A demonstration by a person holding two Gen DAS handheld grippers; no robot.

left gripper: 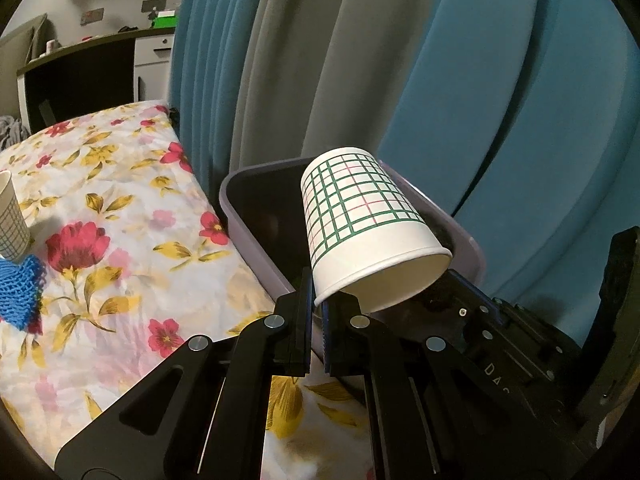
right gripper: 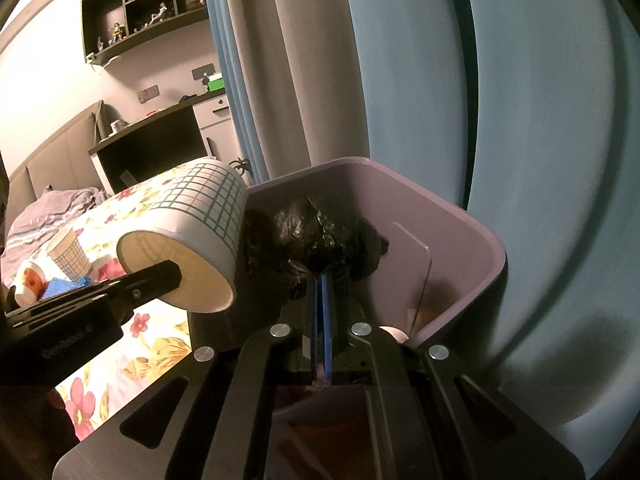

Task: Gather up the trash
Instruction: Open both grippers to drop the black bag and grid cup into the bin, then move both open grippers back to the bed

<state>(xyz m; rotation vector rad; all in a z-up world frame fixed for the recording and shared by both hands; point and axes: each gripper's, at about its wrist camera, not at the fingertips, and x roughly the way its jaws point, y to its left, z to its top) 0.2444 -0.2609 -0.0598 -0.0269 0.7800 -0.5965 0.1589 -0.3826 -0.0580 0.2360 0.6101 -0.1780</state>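
Left tool [left gripper: 317, 300] pinches cup [left gripper: 360, 216] rim above bin [left gripper: 240, 208] edge.

Your left gripper [left gripper: 316, 300] pinches rim of paper cup [left gripper: 360, 224], cup tipped on side over near edge of bin [left gripper: 240, 216]. Your right gripper [right gripper: 321, 300] clamps bin liner [right gripper: 316, 232] inside bin. Bin stands at right of bed [left gripper: 132, 216], curtain [left gripper: 320, 60] behind. Second cup [left gripper: 10, 216] on bed far left, net cloth [left gripper: 20, 292] before it.
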